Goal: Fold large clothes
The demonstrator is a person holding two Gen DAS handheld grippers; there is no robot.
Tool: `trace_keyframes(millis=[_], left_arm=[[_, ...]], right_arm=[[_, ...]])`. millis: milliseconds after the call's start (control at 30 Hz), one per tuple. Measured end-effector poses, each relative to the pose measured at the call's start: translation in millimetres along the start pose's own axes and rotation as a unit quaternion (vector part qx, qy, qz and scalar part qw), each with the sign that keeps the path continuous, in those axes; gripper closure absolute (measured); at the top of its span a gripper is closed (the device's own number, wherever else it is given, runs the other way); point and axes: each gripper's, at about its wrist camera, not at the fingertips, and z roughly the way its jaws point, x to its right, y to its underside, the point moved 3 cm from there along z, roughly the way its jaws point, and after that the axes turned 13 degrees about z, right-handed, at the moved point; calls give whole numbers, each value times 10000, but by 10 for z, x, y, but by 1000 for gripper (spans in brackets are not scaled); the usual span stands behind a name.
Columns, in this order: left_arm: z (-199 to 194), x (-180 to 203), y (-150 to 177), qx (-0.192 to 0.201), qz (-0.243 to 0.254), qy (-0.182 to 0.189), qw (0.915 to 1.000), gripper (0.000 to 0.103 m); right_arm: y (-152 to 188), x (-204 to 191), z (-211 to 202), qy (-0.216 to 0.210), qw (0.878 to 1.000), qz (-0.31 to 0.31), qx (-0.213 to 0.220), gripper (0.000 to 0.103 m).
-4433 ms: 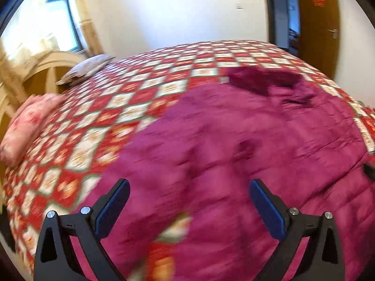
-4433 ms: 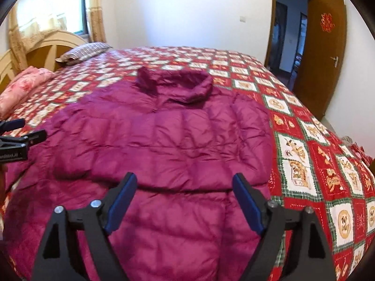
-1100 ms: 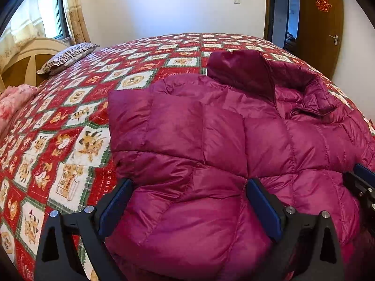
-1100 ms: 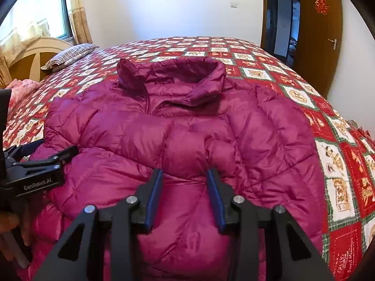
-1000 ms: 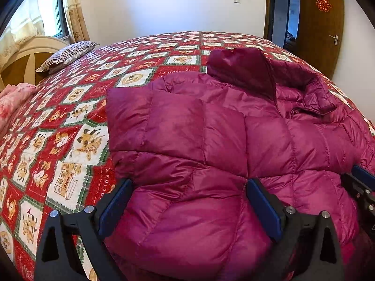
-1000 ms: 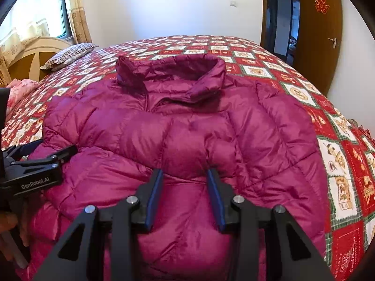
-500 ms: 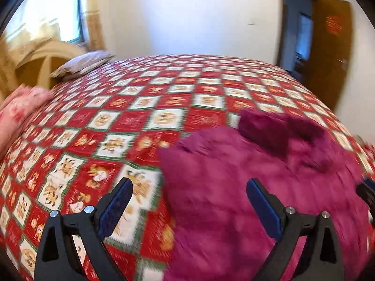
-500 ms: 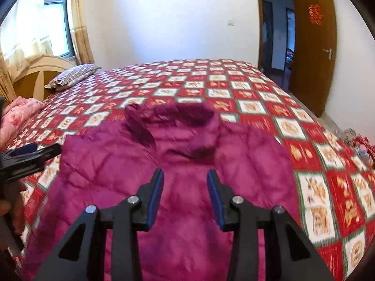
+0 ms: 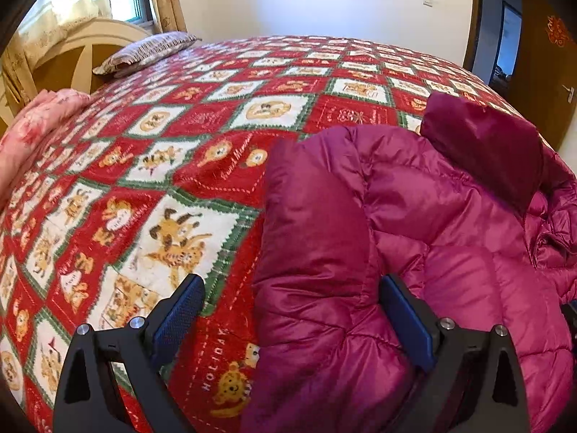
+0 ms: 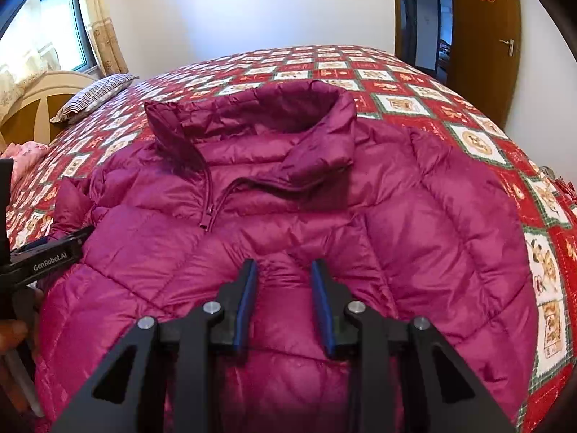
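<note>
A magenta puffy jacket (image 10: 360, 216) lies front up on the bed, collar (image 10: 281, 115) on the far side, zipper partly open. My right gripper (image 10: 283, 270) hovers over the middle of the jacket's front. Its jaws are closing to a narrow gap; fabric shows in the gap, but the pads do not press it. My left gripper (image 9: 290, 299) is wide open at the jacket's (image 9: 414, 234) left edge. One of its fingers is over the quilt, the other over the padded edge. The left gripper's finger (image 10: 72, 238) also shows beside the jacket's left shoulder.
The bed carries a red, green and white patchwork quilt (image 9: 173, 166). A striped pillow (image 9: 148, 50), pink bedding (image 9: 39, 122) and a cream headboard (image 9: 72, 54) lie far left. A brown door (image 10: 483, 36) stands open at the right. A hand (image 10: 10, 335) holds the left gripper.
The left gripper has shifted left: a second ago both fingers were over the jacket, now one is over bare quilt. The right gripper's jaws have narrowed.
</note>
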Motion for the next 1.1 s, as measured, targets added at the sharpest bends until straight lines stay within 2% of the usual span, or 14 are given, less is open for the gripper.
trace_keyframes(millis=[933,1033,1100], left_arm=[[17,32,13,-23,47,-109,9999,2],[-52,-8,2,-176,84,-56,9998,2],[-271,-71,-74,-117,-1,-56,9999,2]], right_arm=[[13,-23,50,93,9999,-86,65,69],[8,-24,50,94,9999,-97,41,69],[-24,-22,20,6,9999,-105,-36,61]])
